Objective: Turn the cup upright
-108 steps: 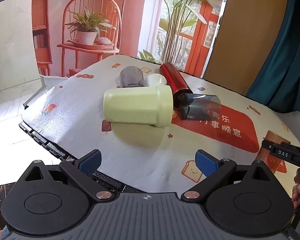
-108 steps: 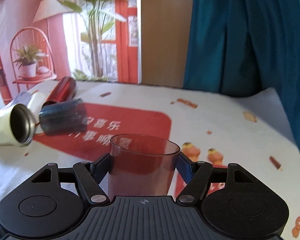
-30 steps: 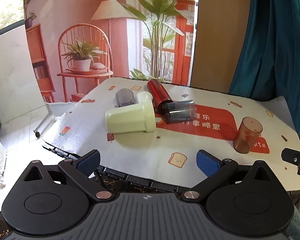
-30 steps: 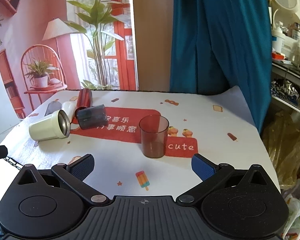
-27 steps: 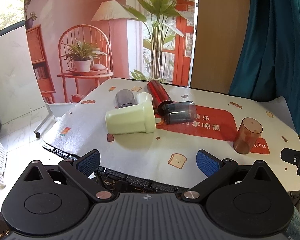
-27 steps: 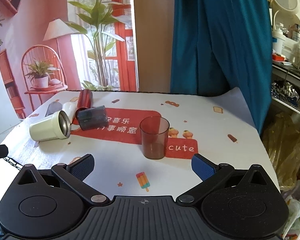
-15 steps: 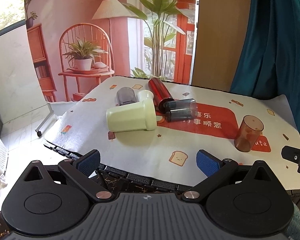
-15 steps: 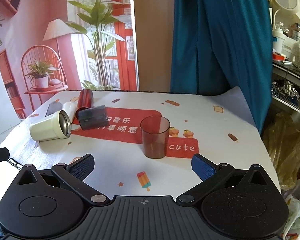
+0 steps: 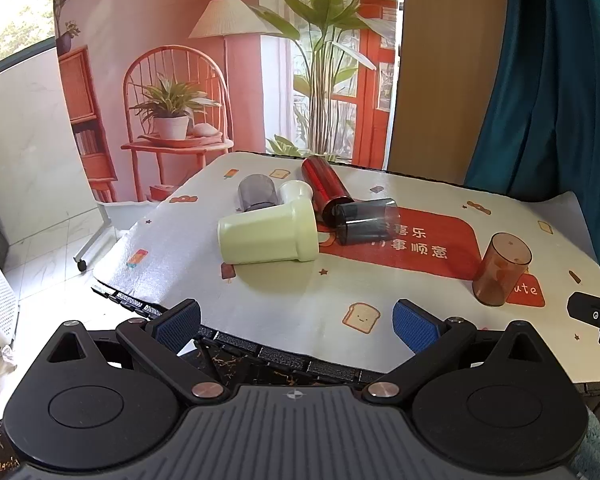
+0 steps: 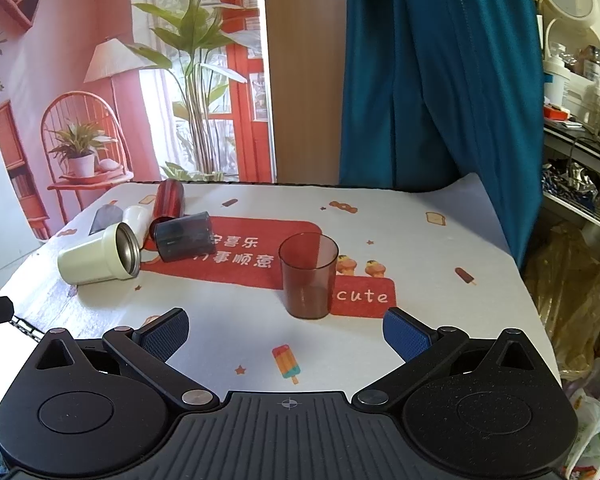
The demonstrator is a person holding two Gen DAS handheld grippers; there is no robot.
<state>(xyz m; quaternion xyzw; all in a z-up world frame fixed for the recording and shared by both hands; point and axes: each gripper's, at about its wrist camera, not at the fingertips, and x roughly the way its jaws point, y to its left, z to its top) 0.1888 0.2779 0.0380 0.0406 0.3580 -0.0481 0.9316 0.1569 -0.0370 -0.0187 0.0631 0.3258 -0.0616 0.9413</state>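
Observation:
A translucent brown cup (image 10: 309, 276) stands upright on the table by the red "cute" patch; it also shows in the left wrist view (image 9: 500, 274). My right gripper (image 10: 286, 330) is open and empty, held back from the cup. My left gripper (image 9: 296, 322) is open and empty, over the table's near edge. A pale green cup (image 9: 269, 233) lies on its side, its mouth showing in the right wrist view (image 10: 100, 256). A dark grey cup (image 9: 366, 221), a red cup (image 9: 325, 191), a white cup (image 9: 296, 193) and a smaller grey cup (image 9: 257, 192) also lie down.
The table (image 9: 300, 300) has a white cloth with cartoon prints and a red patch. A teal curtain (image 10: 432, 80) hangs behind. Shelves with clutter (image 10: 580, 128) and plastic bags (image 10: 572, 288) stand to the right. A printed backdrop (image 9: 180, 60) is at the back left.
The right gripper has let go of the brown cup, which stands upright, and has drawn back. The left gripper has also drawn back from the lying cups. Little has moved in the last second.

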